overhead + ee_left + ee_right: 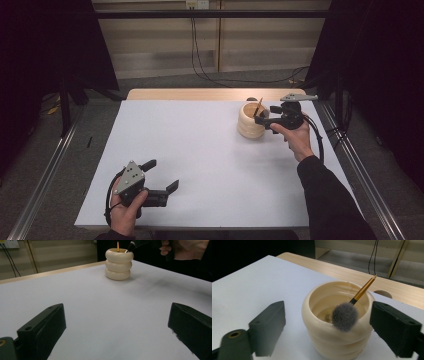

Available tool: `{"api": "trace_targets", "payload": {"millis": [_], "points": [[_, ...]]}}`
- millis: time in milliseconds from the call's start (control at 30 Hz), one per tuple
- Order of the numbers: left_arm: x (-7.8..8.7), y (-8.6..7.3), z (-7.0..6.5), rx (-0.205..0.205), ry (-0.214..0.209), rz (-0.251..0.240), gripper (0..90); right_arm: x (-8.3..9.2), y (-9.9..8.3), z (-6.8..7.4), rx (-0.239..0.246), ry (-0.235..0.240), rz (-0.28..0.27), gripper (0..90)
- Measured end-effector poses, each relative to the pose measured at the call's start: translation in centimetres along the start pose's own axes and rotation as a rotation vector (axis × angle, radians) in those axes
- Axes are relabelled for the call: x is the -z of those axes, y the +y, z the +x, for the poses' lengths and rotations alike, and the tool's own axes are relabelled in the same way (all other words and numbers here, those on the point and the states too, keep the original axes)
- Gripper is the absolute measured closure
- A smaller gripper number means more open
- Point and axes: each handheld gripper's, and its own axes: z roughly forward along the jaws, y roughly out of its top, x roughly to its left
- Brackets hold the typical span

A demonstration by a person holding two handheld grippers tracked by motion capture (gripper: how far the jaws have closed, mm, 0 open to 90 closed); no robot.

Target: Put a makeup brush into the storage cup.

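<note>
Judging the drop as done, we see the brush (347, 312) resting in the cream cup (249, 122) at two o'clock on the counter (200, 150). Our right gripper (327, 325) has wide jaws around it, touching nothing; our left gripper (162, 175) idles wide at seven o'clock. Only backing away remains.

Most of the white table (200, 150) is wide open, easy passing anywhere across the middle. Only obstacle is the cream ribbed holder (250, 122) near the far right corner (brush (348, 312) sticking out over its rim, leaning).
</note>
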Motion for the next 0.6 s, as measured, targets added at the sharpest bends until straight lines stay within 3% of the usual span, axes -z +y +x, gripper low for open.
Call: {"api": "trace_targets", "payload": {"millis": [133,467,600], "points": [[0.0,0.0,-0.1,-0.007,0.004,0.004,1.3,0.6,-0.2,-0.2,-0.018,0.005,-0.011,1.3],[0.2,0.1,0.0,0.001,0.018,-0.002,1.3,2.6,-1.2,0.1,-0.042,0.008,-0.066,1.3],[0.2,0.1,-0.1,0.005,0.019,-0.007,1.3,3.3,-1.8,0.9,-0.011,-0.047,-0.082,1.8]]}}
